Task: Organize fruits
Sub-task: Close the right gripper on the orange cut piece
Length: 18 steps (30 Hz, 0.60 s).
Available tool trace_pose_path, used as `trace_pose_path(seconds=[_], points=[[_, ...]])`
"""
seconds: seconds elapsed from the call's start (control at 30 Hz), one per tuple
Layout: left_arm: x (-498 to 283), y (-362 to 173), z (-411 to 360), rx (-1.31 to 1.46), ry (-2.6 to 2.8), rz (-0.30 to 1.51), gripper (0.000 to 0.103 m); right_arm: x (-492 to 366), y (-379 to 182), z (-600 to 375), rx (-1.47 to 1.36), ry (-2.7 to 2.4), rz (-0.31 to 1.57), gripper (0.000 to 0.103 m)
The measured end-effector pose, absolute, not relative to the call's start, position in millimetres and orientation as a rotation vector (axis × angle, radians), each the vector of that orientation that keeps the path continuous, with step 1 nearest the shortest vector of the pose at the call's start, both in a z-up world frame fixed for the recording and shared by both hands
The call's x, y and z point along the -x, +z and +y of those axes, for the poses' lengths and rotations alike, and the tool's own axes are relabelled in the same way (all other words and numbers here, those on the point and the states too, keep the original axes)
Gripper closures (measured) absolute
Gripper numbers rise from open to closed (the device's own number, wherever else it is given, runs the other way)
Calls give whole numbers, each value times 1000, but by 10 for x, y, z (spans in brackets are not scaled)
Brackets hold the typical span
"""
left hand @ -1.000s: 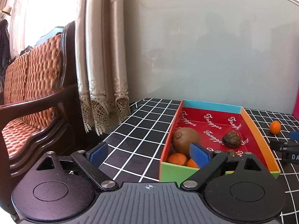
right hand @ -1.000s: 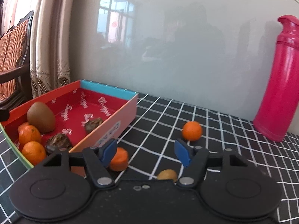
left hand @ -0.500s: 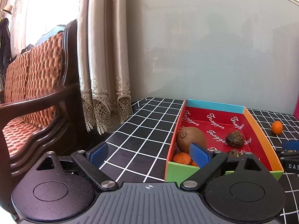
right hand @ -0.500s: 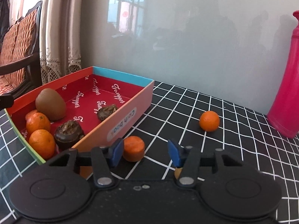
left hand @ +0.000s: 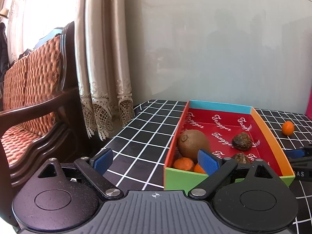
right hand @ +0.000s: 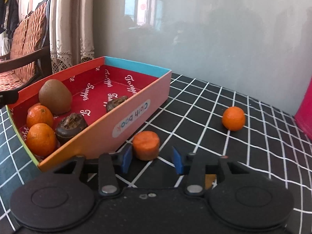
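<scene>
There, on the table with its black cloth gridded in white, sits a shallow cardboard box with a red printed lining and walls of orange, light blue and green. Inside it lie a brown fuzzy kiwi, two small round orange tangerines side by side at the near end, and two dark, wrinkled brown fruits, one beside the tangerines and the other further along against the orange wall.

Outside the box, a short orange chunk of carrot stands on the cloth just beside the box's long orange wall, and a third small tangerine lies well apart, out towards a bright pink upright bottle at the edge of view.

The right tongs, black with blue pads, point down at the cloth just in front of the carrot chunk. Their jaws have just been closing, yet the pads still stand apart; the chunk sits just beyond the tips, near the left pad, and I cannot tell whether it is touched. Nothing is clenched.

The left tongs hang at the box's near green end, spread wide and empty, one pad over the bare cloth and the other over the box corner above the tangerines. A wooden chair with woven orange cushions and a pale lace-edged curtain stand beyond the table.
</scene>
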<state>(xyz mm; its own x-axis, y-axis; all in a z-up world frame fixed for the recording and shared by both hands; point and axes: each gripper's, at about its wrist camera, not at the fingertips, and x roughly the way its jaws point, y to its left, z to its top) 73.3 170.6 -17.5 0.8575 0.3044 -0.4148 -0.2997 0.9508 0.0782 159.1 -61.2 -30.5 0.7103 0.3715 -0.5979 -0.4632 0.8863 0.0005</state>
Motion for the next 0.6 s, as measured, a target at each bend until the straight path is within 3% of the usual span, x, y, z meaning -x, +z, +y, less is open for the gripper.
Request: trace_pose_path(seconds=[0.03, 0.6], points=[[-740, -177, 1694, -13, 317, 438, 10, -1611, -307, -599, 157, 464, 627, 75], [-721, -126, 1530, -18, 295, 424, 10, -1490, -97, -983, 141, 377, 592, 75]])
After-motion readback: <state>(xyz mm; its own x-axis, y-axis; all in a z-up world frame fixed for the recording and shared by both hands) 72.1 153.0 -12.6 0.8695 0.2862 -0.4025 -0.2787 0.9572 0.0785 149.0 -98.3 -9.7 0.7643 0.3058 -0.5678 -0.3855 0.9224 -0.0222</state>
